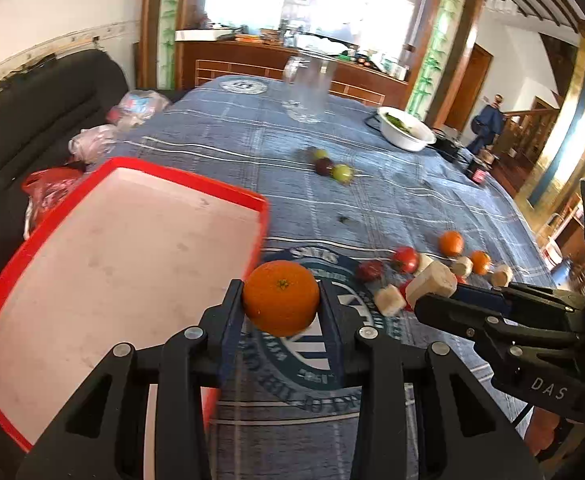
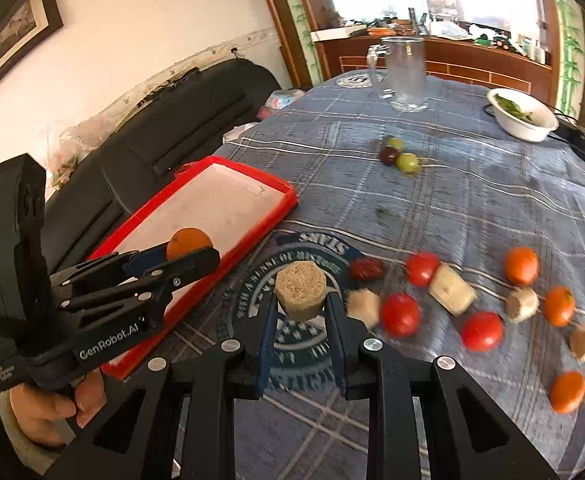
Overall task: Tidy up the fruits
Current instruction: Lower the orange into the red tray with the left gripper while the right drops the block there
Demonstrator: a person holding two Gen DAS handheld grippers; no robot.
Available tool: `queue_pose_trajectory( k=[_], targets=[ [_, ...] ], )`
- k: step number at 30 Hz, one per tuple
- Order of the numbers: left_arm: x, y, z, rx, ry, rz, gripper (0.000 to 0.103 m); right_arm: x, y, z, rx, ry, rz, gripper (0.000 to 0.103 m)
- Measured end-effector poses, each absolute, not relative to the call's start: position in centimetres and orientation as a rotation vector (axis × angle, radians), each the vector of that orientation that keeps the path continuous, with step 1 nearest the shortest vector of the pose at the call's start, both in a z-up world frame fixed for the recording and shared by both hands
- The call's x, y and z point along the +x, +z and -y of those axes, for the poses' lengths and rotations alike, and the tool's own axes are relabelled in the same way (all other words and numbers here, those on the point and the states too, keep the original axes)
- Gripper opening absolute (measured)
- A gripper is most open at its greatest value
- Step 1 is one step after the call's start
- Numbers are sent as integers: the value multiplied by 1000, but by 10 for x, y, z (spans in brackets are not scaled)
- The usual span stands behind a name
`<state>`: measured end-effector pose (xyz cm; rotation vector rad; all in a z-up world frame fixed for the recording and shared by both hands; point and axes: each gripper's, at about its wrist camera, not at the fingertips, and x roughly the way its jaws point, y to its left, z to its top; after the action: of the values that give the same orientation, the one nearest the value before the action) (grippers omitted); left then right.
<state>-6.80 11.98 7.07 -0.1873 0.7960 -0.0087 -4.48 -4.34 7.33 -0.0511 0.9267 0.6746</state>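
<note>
My left gripper is shut on an orange mandarin, held above the blue cloth just right of the red tray. In the right wrist view the same mandarin hangs over the red tray's near corner. My right gripper is shut on a pale beige cylinder piece; the left wrist view shows that piece too. Loose on the cloth lie red tomatoes, mandarins, a dark red fruit and more beige pieces. Farther back sit green and dark grapes.
A glass jug stands at the far end of the table. A white bowl with greens sits at the back right beside cables. A black sofa with plastic bags runs along the left. A hand grips the left tool's handle.
</note>
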Motion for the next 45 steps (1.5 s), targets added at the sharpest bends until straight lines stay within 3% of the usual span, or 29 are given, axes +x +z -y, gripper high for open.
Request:
queue_pose_trajectory(
  k=[25, 45],
  targets=[
    [-35, 38, -185, -336, 139, -904, 34, 48, 45, -90, -97, 824, -1081, 24],
    [-14, 23, -181, -305, 134, -1008, 34, 69, 13, -115, -170, 821, -1134, 25]
  ],
)
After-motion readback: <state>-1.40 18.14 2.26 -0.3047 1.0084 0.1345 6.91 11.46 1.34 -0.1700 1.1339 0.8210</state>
